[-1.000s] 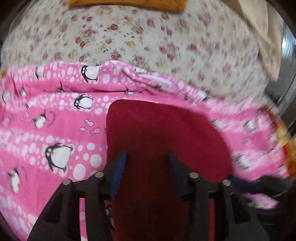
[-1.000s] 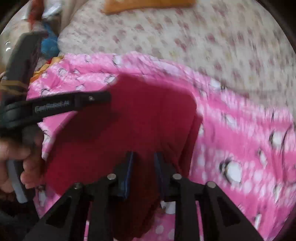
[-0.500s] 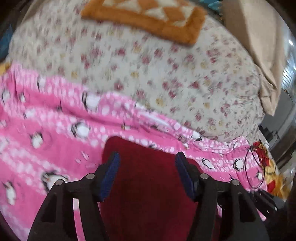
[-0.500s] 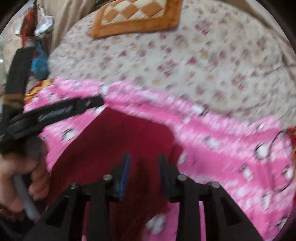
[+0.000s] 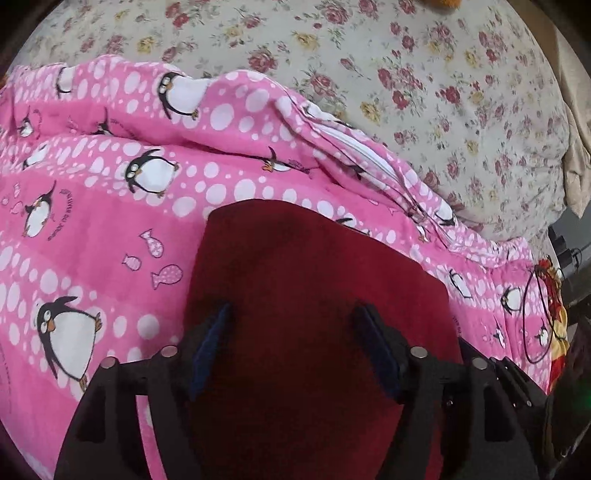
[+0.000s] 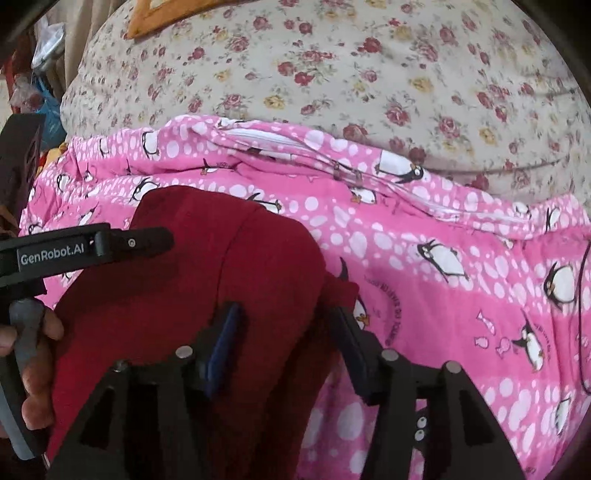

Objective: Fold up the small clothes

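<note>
A dark red garment [image 5: 314,295] lies folded on a pink penguin blanket [image 5: 110,221]. My left gripper [image 5: 291,317] hovers over the garment's near half. Its jaws are opening, with the blue pads [image 5: 212,339] wide apart; red cloth shows between them but is not pinched. In the right wrist view the same garment [image 6: 221,266] shows a fold ridge running down it. My right gripper [image 6: 286,315] stands over its right edge, jaws opening, pads clear of the cloth. The left gripper's body [image 6: 92,247] and the hand [image 6: 37,369] holding it are at the left.
The blanket lies on a floral bedsheet [image 5: 406,74] that fills the far side. An orange checked cushion [image 6: 155,14] sits at the far edge. Beige fabric [image 5: 576,155] hangs at the right, a red and yellow item [image 5: 554,314] below it. Clutter [image 6: 37,92] stands beyond the bed's left side.
Both pairs of jaws have spread apart; the right one, nearly shut on the red cloth before, has let it go. Both grippers shifted over the garment, which now lies flat.
</note>
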Tool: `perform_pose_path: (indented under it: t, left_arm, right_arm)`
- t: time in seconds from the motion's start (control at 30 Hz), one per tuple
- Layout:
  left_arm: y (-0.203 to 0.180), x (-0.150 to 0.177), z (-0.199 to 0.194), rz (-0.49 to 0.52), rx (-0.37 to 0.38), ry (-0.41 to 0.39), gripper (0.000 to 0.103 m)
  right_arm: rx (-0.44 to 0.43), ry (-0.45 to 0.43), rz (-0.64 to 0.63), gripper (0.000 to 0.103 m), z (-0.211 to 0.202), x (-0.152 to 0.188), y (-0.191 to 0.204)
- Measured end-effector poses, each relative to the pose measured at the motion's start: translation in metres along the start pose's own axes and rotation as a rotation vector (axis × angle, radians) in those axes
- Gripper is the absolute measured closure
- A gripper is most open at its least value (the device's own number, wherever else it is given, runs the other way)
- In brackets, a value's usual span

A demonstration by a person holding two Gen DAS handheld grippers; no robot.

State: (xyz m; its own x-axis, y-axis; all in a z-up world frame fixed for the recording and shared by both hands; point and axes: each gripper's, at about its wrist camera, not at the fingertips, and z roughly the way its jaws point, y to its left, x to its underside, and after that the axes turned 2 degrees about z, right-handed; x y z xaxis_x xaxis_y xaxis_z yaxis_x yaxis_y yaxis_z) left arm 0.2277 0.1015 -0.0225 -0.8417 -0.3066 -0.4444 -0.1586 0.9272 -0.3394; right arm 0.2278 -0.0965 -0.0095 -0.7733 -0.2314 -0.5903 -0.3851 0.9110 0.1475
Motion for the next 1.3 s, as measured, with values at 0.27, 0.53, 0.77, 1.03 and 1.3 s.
perform_pose_path:
  t: [0.27,0.53,0.77,1.03,1.3]
  left_arm:
    - [0.018,-0.003,-0.004,-0.090,0.143,-0.021,0.041]
    - [0.001,0.009,-0.063,-0.013,0.153,-0.193,0.050]
    - [-0.025,0.061,-0.088,0.152,0.126,-0.116,0.067]
    - [-0.020,0.091,-0.112,0.146,0.061,-0.190,0.067]
    - [-0.005,0.129,-0.136,0.086,-0.004,-0.202,0.067]
  right_arm:
    - [0.005,-0.033,-0.011,0.043,-0.005,0.001,0.001]
    - [0.012,-0.150,0.005,0.054,-0.074,0.011,0.005]
    - [-0.122,-0.118,-0.216,0.056,-0.115,0.076,0.047]
    - [-0.089,-0.070,-0.084,0.055,-0.112,0.106,0.029]
    - [-0.012,-0.164,0.031,0.036,-0.128,0.118,0.015]
